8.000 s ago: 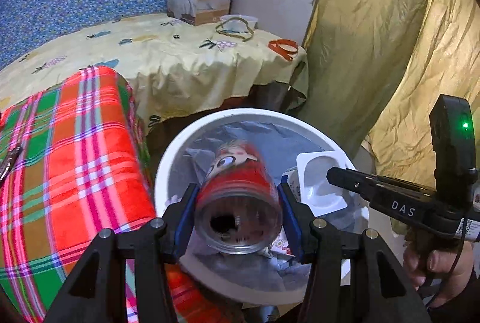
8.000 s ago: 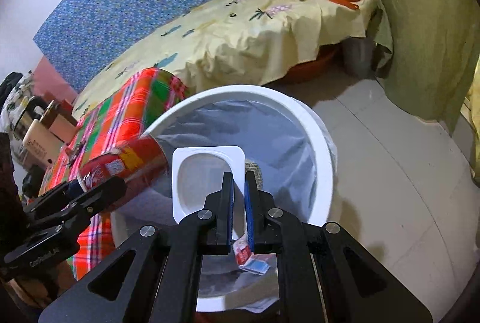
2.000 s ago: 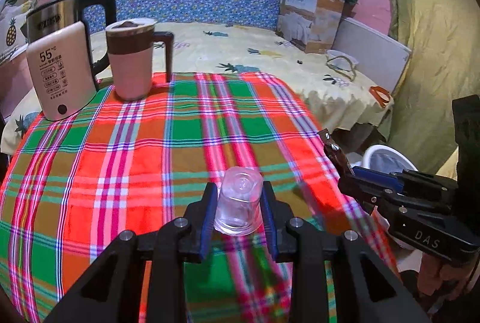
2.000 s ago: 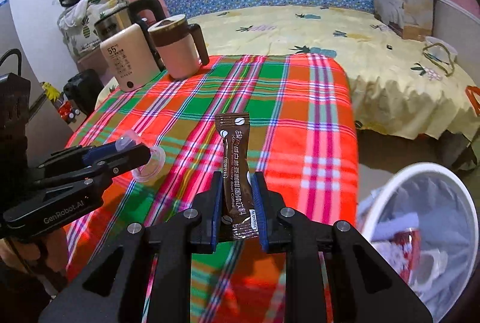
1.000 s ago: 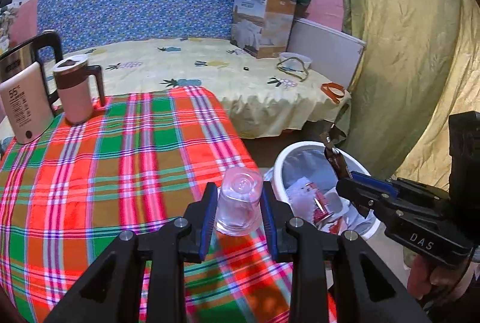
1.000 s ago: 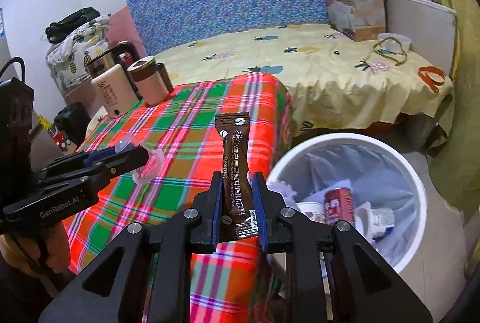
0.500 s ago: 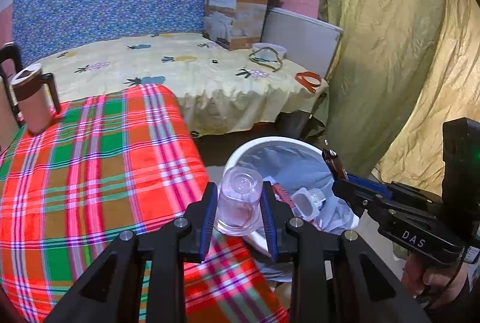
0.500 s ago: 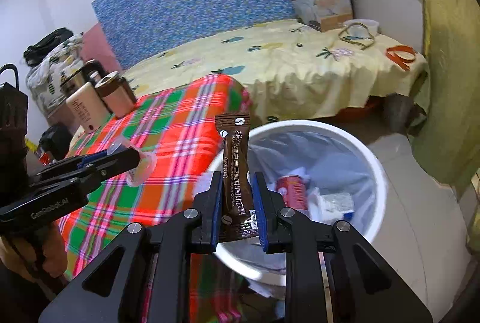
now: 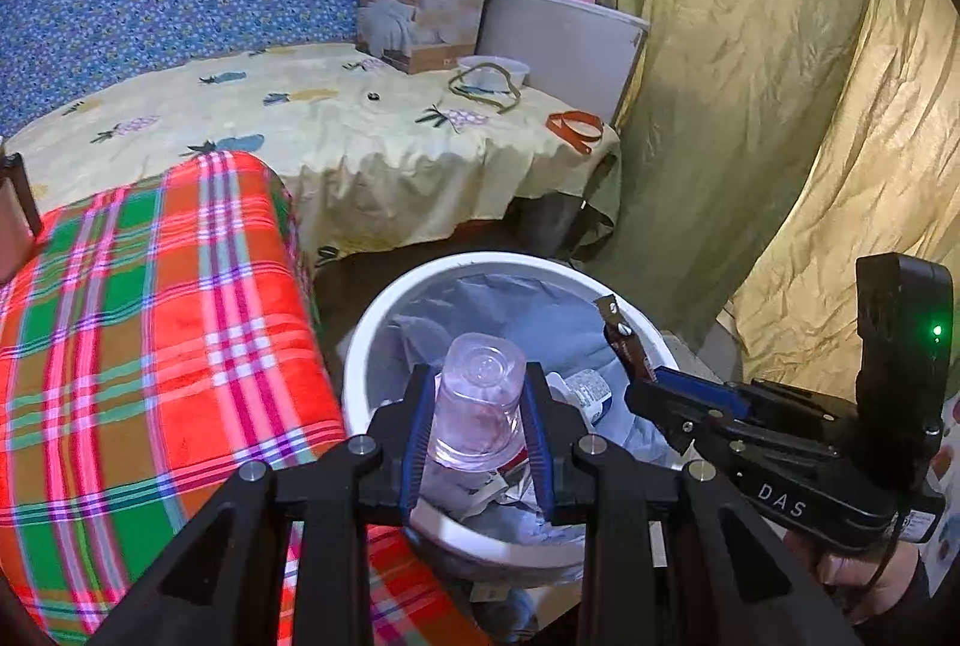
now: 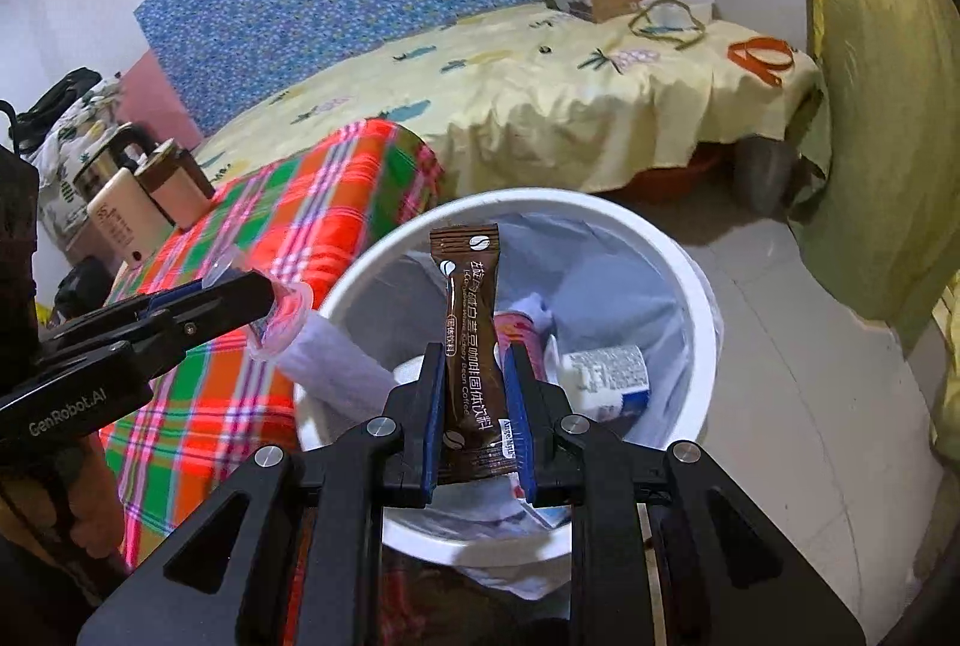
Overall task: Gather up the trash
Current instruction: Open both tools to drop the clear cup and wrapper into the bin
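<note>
My left gripper [image 9: 477, 409] is shut on a clear plastic cup [image 9: 478, 397], held upside down over the near rim of the white trash bin [image 9: 384, 322]. My right gripper [image 10: 474, 400] is shut on a brown coffee sachet [image 10: 471, 322], held upright above the bin [image 10: 702, 298]. The bin has a grey liner and holds a red can [image 10: 517, 331], a white bottle [image 10: 606, 367] and other wrappers. The left gripper with the cup [image 10: 287, 319] shows at the bin's left rim in the right wrist view. The right gripper with the sachet [image 9: 624, 340] shows over the bin's right side in the left wrist view.
A table with a red-green plaid cloth [image 9: 138, 322] stands left of the bin, with a kettle [image 10: 117, 211] and a mug [image 10: 174, 184] at its far end. A bed with a yellow sheet [image 9: 360, 130] lies behind. A yellow-green curtain [image 9: 750, 106] hangs right.
Both grippers moved from above the plaid table to over the trash bin, still holding the cup and the sachet. The bin now fills the centre of both views.
</note>
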The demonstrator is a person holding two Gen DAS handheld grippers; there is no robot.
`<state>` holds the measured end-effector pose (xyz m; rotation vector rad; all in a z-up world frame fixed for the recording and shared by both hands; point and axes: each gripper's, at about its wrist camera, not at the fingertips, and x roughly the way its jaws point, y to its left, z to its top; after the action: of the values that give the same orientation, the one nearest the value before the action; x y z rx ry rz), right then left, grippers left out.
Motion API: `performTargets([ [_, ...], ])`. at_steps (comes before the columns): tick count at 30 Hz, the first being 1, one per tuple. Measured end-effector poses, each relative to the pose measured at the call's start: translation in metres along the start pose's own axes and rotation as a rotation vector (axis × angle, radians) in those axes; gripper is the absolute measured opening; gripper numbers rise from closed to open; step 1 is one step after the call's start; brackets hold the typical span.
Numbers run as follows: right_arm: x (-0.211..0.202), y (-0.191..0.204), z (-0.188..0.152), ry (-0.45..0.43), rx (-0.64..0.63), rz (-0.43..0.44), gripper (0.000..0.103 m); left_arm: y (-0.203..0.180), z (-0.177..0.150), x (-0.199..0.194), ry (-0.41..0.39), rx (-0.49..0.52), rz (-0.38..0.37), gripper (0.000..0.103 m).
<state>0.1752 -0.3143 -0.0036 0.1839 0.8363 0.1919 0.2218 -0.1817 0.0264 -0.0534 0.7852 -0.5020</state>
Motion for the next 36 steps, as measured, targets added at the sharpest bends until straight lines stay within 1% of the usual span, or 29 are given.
performTargets([
  [10, 0.016, -0.015, -0.002, 0.055, 0.024, -0.025, 0.024, -0.006, 0.0, 0.037, 0.055, 0.013, -0.037, 0.031],
  [13, 0.019, -0.018, -0.003, 0.061, 0.028, -0.032, 0.027, -0.006, -0.001, 0.046, 0.068, 0.009, -0.053, 0.031],
  [14, 0.018, -0.019, -0.003, 0.062, 0.029, -0.035, 0.028, -0.006, -0.002, 0.048, 0.07, 0.011, -0.054, 0.033],
  [16, 0.017, -0.02, -0.003, 0.061, 0.034, -0.042, 0.035, -0.006, -0.002, 0.05, 0.069, 0.01, -0.057, 0.044],
  [17, 0.017, -0.021, -0.002, 0.061, 0.036, -0.047, 0.035, -0.006, -0.002, 0.049, 0.068, 0.006, -0.063, 0.045],
  [25, -0.002, -0.016, -0.005, 0.023, 0.033, -0.059, 0.036, -0.003, -0.004, 0.035, 0.043, -0.002, -0.053, 0.046],
  [31, -0.017, -0.003, -0.009, -0.01, 0.015, -0.059, 0.036, -0.004, -0.009, 0.007, 0.007, 0.005, -0.026, 0.048],
  [36, -0.032, 0.01, -0.015, -0.041, -0.007, -0.06, 0.037, -0.007, -0.019, -0.02, -0.02, 0.016, 0.002, 0.05],
])
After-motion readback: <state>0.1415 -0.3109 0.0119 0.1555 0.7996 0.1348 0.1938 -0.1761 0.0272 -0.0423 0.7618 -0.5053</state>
